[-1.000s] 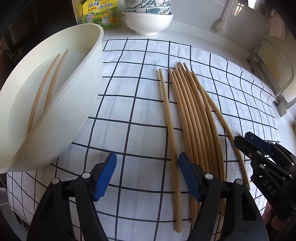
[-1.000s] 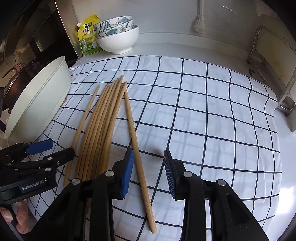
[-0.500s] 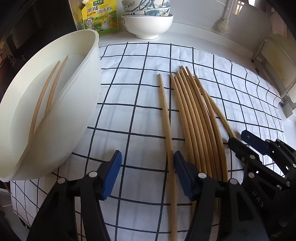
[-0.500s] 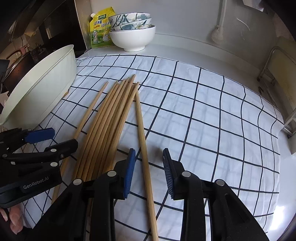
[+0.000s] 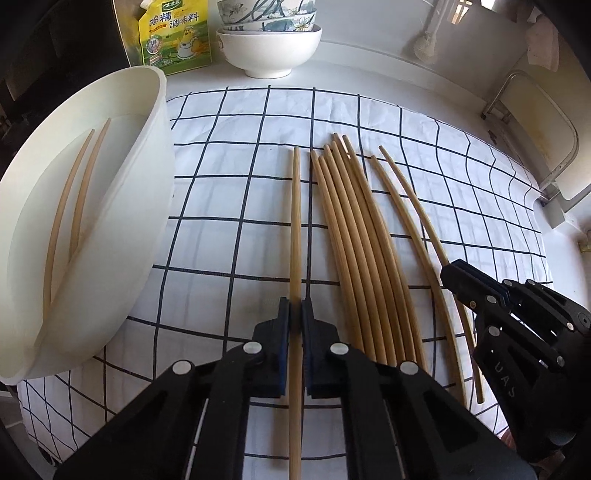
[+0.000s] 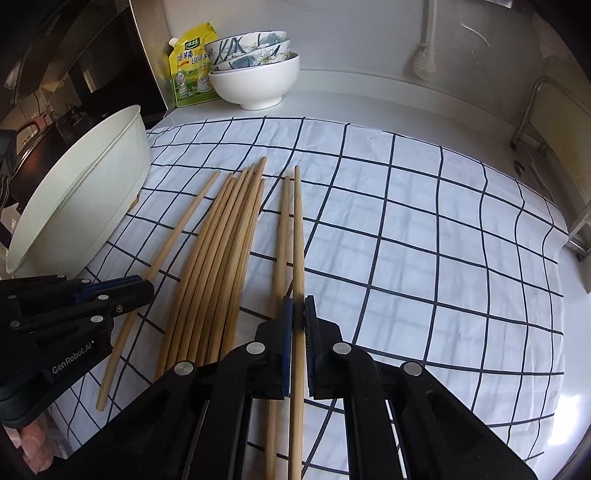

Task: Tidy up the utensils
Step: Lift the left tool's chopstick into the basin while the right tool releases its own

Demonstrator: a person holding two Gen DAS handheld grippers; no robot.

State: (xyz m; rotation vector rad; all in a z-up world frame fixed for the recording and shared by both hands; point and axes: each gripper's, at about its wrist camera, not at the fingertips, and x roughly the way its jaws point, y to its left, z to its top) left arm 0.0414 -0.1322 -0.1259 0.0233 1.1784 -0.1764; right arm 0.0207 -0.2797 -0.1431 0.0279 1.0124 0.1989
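**Both grippers clamped on single chopsticks**

Bare checked cloth (image 6: 424, 236) stretches right of the chopsticks; the white tub (image 5: 110, 229) crowds the left edge. The left gripper (image 5: 296, 314) has just closed on the leftmost chopstick (image 5: 295, 229); the right gripper (image 6: 298, 314) has just closed on the rightmost chopstick (image 6: 298, 229). A slender tan bundle (image 5: 354, 229) lies between.

- In the left wrist view, the chopstick (image 5: 295, 236) clamped in the left gripper (image 5: 296, 317) runs off the bottom edge, its near end unseen.
- In the right wrist view, the right gripper (image 6: 298, 314) grips a chopstick (image 6: 299, 229) likewise cut at the bottom.
- The bundle of chopsticks (image 5: 354, 236) passes behind the gripper body at lower centre.
- The white tub (image 5: 147, 206) is cut by the left edge.
- Fingers (image 6: 35, 448) at lower left are blurred.
- The seasoning pouch (image 5: 171, 33) is cropped at the top.
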